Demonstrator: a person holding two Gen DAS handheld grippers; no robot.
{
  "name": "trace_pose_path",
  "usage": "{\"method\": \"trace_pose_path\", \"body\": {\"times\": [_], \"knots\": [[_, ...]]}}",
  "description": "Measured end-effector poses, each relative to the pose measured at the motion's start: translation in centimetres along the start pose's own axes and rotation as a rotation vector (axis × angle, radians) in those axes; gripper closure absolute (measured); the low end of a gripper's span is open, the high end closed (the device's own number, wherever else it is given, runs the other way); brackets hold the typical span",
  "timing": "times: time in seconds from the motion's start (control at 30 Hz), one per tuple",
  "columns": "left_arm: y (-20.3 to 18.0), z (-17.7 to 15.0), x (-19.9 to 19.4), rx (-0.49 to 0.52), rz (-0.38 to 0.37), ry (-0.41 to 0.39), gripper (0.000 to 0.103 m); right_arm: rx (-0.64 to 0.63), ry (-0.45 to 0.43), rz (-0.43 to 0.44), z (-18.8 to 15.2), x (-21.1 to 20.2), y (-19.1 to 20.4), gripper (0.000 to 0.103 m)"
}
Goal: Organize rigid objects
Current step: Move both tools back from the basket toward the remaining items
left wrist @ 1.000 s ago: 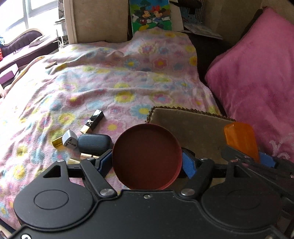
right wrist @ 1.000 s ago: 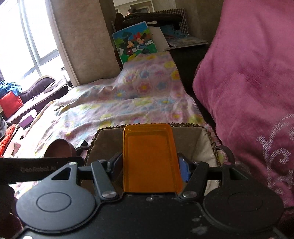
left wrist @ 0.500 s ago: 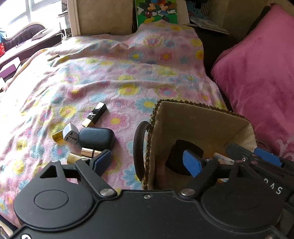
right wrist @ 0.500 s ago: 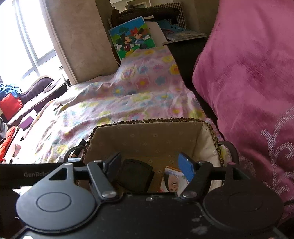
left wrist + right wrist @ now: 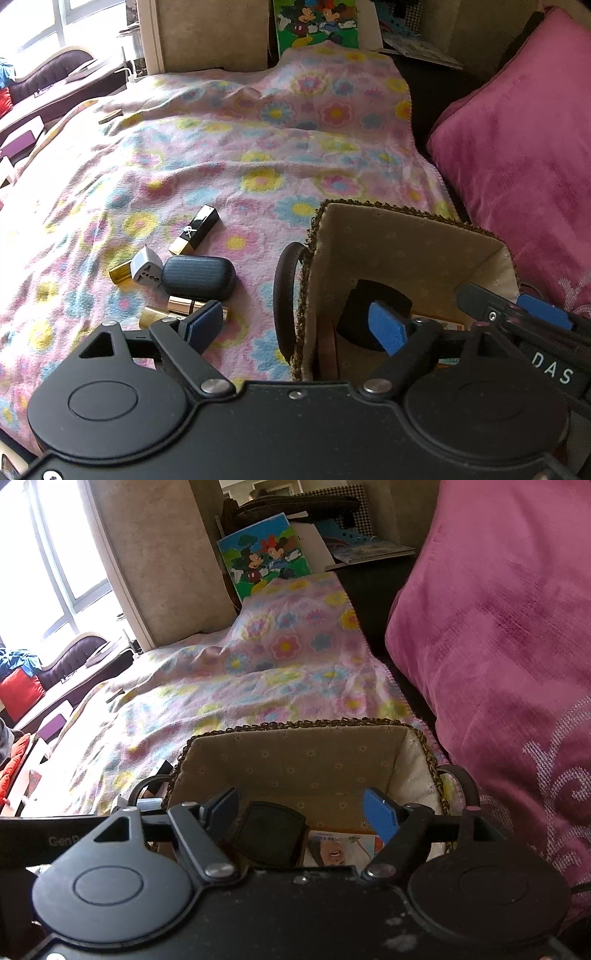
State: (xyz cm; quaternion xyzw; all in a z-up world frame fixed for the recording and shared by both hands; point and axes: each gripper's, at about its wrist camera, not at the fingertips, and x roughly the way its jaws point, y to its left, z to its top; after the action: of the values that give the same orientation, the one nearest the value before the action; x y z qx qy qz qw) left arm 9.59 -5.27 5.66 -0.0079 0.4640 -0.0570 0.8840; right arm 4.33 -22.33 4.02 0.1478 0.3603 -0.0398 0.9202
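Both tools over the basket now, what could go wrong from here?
1. Left tool straddles the basket rim, jaws opening and empty; moving sideways could snag its dark handle.
2. Right tool, also opening and empty, sits close alongside; they may collide.
3. The lipsticks and dark case lie clustered, inviting a double grab.

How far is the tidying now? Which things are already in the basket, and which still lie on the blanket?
Done: a black case and a printed packet lie in the basket. In hand: nothing; the left gripper and right gripper hang over the basket, jaws opening with nothing between them. Left: the black-and-gold lipstick, dark blue case, white adapter and gold tubes on the blanket.
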Motion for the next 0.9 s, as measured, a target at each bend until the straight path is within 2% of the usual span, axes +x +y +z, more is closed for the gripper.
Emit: {"method": "trace_pose_path", "body": {"times": [0.13, 0.9], "knots": [[0.8, -0.2, -0.5, -0.018, 0.007, -0.012, 0.015, -0.017, 0.003, -0.002, 0.0, 0.0, 0.2, 0.028], [4.6, -0.4, -0.6, -0.087, 0.021, -0.021, 0.014, -0.065, 0.0, -0.007, 0.1, -0.7, 1.0, 0.028]]}}
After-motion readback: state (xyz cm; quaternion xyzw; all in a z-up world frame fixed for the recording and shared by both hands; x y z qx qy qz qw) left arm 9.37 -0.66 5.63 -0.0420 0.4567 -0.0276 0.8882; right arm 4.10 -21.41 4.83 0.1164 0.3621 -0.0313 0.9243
